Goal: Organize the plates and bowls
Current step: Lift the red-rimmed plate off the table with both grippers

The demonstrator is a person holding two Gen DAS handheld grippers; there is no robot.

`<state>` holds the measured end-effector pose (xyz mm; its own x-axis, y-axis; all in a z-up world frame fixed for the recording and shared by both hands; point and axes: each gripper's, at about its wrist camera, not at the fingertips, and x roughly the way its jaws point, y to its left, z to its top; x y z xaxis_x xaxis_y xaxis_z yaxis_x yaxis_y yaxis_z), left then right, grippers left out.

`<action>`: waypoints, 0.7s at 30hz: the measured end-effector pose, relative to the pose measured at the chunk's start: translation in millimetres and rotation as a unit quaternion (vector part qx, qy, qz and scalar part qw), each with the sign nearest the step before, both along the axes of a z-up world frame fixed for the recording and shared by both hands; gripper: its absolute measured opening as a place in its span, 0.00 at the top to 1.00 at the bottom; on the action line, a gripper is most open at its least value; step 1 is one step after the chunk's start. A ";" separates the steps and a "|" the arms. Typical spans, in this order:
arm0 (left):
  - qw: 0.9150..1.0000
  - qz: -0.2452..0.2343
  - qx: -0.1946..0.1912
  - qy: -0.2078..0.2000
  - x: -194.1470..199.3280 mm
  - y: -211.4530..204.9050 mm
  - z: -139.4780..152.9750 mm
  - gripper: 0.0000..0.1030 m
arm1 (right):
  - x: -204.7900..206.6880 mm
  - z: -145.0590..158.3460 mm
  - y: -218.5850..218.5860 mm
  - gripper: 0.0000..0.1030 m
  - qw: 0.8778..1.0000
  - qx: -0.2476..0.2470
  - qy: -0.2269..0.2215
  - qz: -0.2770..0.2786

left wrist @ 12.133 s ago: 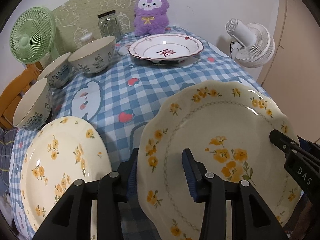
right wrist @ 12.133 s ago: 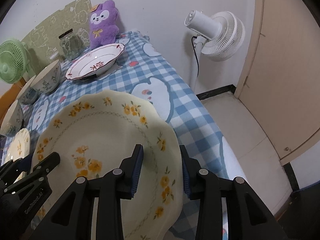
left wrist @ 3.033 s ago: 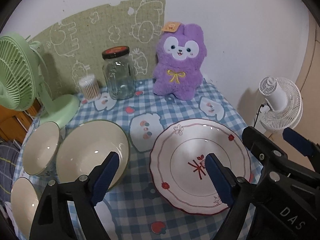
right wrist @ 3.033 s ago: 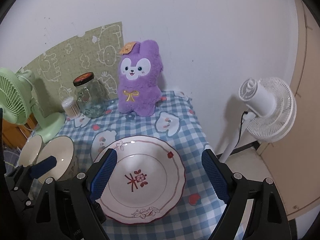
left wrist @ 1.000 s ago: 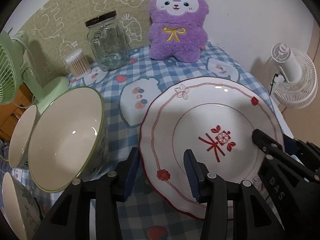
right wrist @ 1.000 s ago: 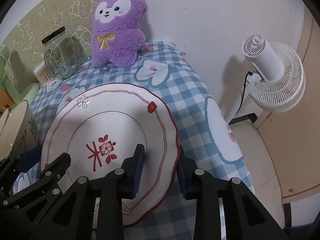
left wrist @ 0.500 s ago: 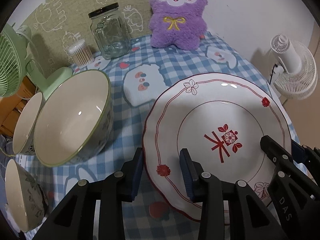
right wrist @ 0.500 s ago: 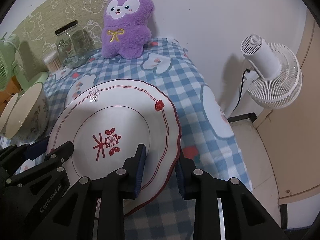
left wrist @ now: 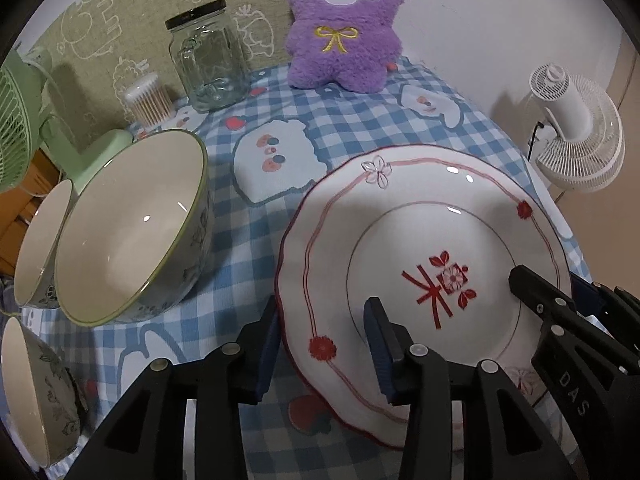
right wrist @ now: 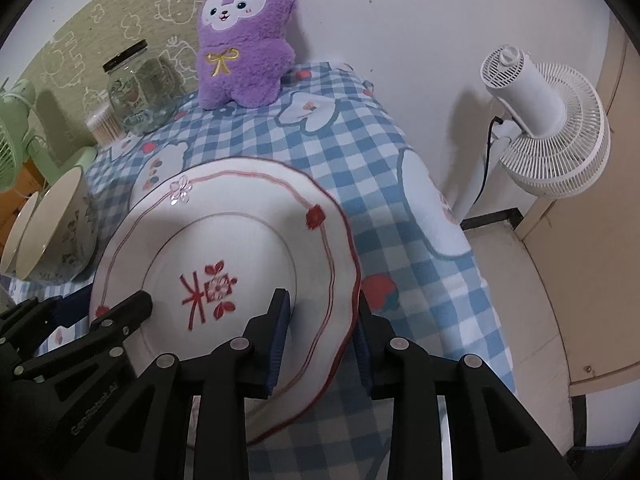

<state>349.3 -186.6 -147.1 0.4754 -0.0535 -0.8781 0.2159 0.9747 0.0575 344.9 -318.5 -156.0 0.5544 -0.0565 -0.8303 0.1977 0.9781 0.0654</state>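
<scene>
Your left hand-held gripper (left wrist: 324, 340) straddles the near-left rim of the red-trimmed plate (left wrist: 424, 240). Its jaws are opening, with one pad under the rim and one over the plate's face. Your right hand-held gripper (right wrist: 320, 324) straddles the opposite rim of the same plate, jaws also opening, the rim between its pads. Whether the pads on either side press on the plate cannot be told. The plate sits tilted above the checked cloth of the bench (left wrist: 260, 232).

Left of the plate stands a large green-rimmed bowl (left wrist: 128, 224), with two smaller bowls (left wrist: 40, 244) just beside it. Farther back are a cotton-swab tub (left wrist: 148, 100), a glass jar (left wrist: 208, 56) and a purple plush toy (left wrist: 344, 28), against the wall.
</scene>
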 end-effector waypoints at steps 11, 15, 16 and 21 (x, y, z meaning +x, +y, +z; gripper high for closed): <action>1.000 0.017 -0.022 0.007 7.1 3.2 -0.5 0.63 | 6.6 3.3 -1.4 0.68 1.000 -0.008 -0.015 -0.010; 0.999 0.020 -0.030 0.019 3.2 3.4 0.0 0.63 | 2.3 8.4 -0.2 0.68 1.000 -0.022 -0.018 -0.012; 0.999 0.020 -0.031 0.020 1.5 2.8 0.5 0.63 | 1.2 9.2 -0.9 0.68 0.999 -0.023 -0.018 -0.014; 0.999 0.022 -0.029 0.021 -6.1 0.9 2.5 0.64 | -6.6 11.2 -3.6 0.69 1.000 -0.019 -0.019 -0.016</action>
<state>343.2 -185.7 -144.6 0.4413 -0.0854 -0.8933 0.1733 0.9848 -0.0085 338.3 -322.1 -144.8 0.5823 -0.1056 -0.8061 0.2277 0.9730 0.0370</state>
